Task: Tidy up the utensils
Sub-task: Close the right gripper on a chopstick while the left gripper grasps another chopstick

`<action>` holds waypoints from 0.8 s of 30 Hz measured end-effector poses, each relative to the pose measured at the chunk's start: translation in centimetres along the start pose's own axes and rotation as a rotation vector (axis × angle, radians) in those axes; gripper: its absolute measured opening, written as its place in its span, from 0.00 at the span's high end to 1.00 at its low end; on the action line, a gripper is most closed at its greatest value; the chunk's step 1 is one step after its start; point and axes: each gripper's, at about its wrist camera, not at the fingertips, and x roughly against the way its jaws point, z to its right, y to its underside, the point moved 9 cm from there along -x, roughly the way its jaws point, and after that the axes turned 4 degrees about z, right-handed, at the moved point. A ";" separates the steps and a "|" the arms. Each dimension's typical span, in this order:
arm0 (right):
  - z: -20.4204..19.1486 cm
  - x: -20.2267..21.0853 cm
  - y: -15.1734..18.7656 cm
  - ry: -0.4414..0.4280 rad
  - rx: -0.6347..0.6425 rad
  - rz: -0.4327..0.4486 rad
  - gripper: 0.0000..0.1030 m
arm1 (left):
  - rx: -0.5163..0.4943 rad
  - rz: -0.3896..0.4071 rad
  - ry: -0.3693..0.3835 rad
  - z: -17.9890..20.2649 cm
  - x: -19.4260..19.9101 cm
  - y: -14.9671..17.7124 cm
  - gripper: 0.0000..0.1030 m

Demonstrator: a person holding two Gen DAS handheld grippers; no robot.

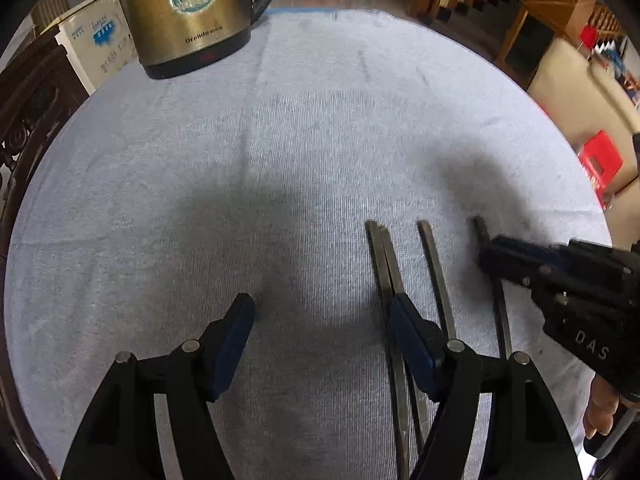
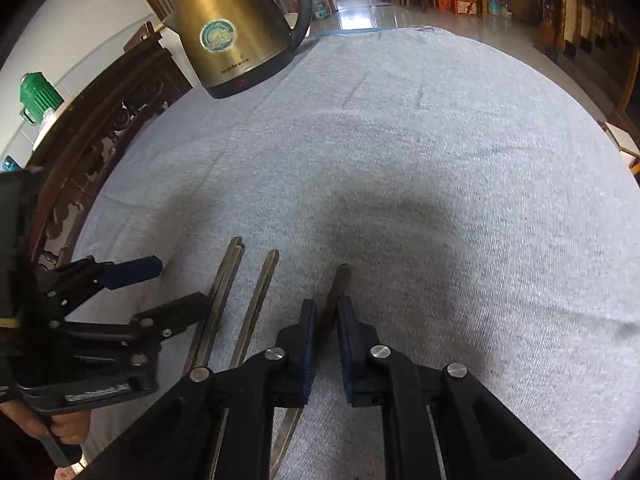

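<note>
Several flat metal utensil handles lie side by side on a grey cloth (image 1: 320,140). A touching pair (image 1: 380,256) (image 2: 230,272) is on the left, a single handle (image 1: 432,256) (image 2: 264,280) lies beside it, and another (image 1: 480,224) (image 2: 340,280) lies furthest right. My left gripper (image 1: 322,316) (image 2: 180,284) is open over bare cloth, its right finger (image 1: 404,320) resting over the pair. My right gripper (image 2: 328,312) (image 1: 496,244) is shut on the rightmost handle, whose lower part shows beneath the fingers.
A brass electric kettle (image 1: 188,20) (image 2: 240,36) stands at the far left of the cloth. A carved dark wooden chair (image 2: 100,132) borders the left edge. A person's hand (image 1: 600,404) holds the right gripper. A red stool (image 1: 600,160) stands beyond the right edge.
</note>
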 end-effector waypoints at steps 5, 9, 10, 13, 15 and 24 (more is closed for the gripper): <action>-0.2 0.2 0.3 0.000 0.006 -0.001 0.86 | -0.030 -0.015 -0.022 -0.9 0.4 0.9 0.29; -0.2 0.3 0.4 -0.006 0.002 0.003 0.87 | -0.006 -0.024 -0.033 -2.4 0.5 1.9 0.31; -0.2 0.3 0.4 -0.006 0.004 0.005 0.87 | 0.016 -0.006 -0.006 -2.4 1.0 1.6 0.31; -0.2 0.3 0.4 -0.006 0.005 0.009 0.86 | 0.000 0.037 -0.006 -1.9 1.9 0.4 0.31; -0.2 0.3 0.4 -0.009 0.001 0.007 0.86 | -0.048 0.031 -0.028 -0.9 1.6 -0.2 0.31; -0.1 0.2 0.3 -0.014 -0.002 0.002 0.86 | -0.027 -0.031 -0.019 -0.7 -1.0 -0.2 0.28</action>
